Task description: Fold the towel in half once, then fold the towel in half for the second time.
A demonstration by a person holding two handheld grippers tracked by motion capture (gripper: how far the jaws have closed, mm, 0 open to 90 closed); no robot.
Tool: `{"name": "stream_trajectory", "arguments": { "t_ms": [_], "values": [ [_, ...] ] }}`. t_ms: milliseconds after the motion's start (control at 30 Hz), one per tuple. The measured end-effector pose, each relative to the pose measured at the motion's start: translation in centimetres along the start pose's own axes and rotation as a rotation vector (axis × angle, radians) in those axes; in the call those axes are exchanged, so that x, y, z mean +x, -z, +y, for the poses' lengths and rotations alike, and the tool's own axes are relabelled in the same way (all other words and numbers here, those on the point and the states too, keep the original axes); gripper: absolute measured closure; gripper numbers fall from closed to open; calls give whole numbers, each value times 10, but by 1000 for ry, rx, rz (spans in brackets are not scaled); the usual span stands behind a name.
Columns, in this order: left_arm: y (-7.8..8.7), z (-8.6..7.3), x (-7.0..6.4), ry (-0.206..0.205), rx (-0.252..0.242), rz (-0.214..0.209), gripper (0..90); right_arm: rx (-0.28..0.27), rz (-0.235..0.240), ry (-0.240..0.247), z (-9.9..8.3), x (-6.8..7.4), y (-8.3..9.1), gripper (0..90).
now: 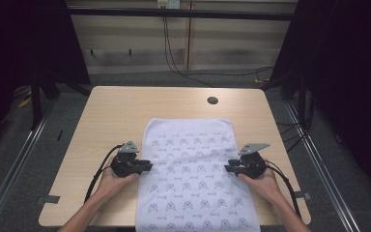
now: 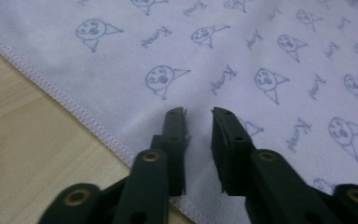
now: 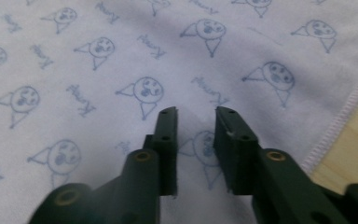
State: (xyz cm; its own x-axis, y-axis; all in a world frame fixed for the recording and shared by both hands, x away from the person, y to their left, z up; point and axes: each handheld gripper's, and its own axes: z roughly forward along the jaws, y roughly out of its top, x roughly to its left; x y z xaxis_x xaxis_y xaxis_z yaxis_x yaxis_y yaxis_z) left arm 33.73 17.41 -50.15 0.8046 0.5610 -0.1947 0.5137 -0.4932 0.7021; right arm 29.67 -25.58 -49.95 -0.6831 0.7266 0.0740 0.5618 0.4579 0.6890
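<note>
The table [image 1: 116, 111] carries a white printed towel [image 1: 188, 145] spread flat at its middle, near edge hanging over the front. The left gripper [image 1: 145, 167] sits at the towel's left hem, the right gripper [image 1: 230, 168] at its right hem, both with jaws parted and gripping nothing. To fold well, I judge each should slip one jaw under the stitched hem [image 2: 74, 105], pinch at matching heights, and lift together so the cloth stays square.
</note>
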Motion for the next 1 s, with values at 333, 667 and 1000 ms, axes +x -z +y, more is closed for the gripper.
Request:
{"name": "stream_trajectory", "arguments": {
  "t_ms": [333,667,1000],
  "values": [
    [-5,1,-15,-28,11,-16,885,3,25,-60,-19,6,18,860],
    [2,-9,-23,-24,22,-85,891,23,26,-83,-42,33,41,858],
    [17,-25,-69,-61,110,-143,894,52,129,-93,-56,57,54,868]
  ]
}}
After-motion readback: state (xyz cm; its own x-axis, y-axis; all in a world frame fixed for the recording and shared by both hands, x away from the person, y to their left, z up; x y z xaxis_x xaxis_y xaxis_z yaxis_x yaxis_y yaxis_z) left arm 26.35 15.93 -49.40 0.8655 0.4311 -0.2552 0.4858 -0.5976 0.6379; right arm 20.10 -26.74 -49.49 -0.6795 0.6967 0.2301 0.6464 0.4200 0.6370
